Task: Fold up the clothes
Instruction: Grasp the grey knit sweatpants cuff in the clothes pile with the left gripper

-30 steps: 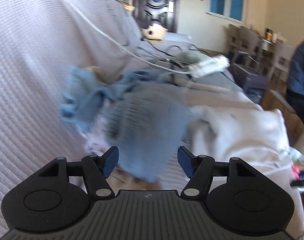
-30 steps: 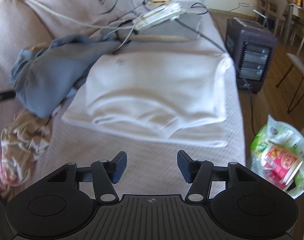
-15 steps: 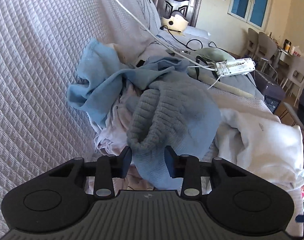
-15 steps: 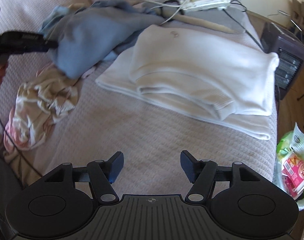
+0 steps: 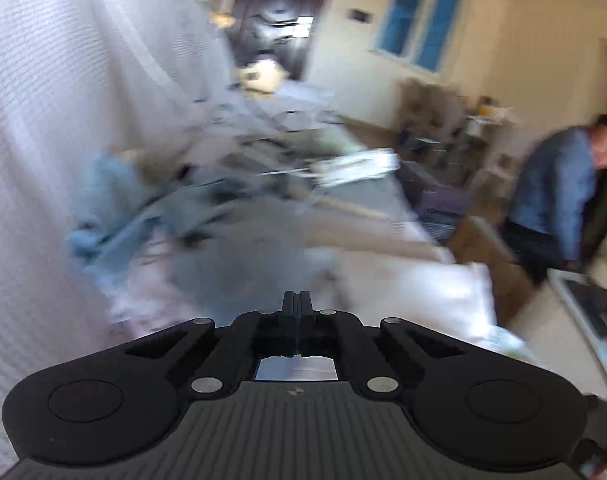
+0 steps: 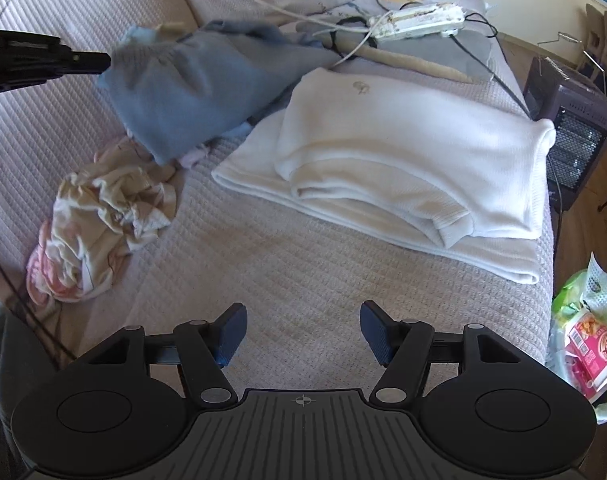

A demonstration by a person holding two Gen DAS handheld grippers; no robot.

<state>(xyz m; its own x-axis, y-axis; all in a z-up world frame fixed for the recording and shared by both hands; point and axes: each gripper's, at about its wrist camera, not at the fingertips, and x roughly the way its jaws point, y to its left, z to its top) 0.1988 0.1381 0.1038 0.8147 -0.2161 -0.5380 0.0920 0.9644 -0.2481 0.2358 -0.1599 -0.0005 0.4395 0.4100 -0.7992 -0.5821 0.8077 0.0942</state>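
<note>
A blue-grey knitted sweater [image 6: 199,88] lies bunched on the sofa cover [image 6: 287,264] at the back left. My left gripper [image 6: 105,62] comes in from the left, shut on the sweater's ribbed edge, which is pulled up toward it. The left wrist view is blurred: my left gripper [image 5: 297,300] has its fingers pressed together over the blue sweater [image 5: 255,264]. A folded white garment [image 6: 403,152] lies to the right, and a crumpled cream and pink garment [image 6: 103,216] to the left. My right gripper [image 6: 303,332] stands open above bare sofa cover.
A white power strip [image 6: 415,20] with cables lies behind the clothes. A dark heater [image 6: 571,120] stands on the floor to the right. A plastic bag [image 6: 587,332] with snack packs sits at the sofa's right edge. A person in blue [image 5: 555,196] stands across the room.
My left gripper's fingers came together on the sweater's ribbed edge and rose, lifting that edge. My right gripper shifted along the sofa front and stays open.
</note>
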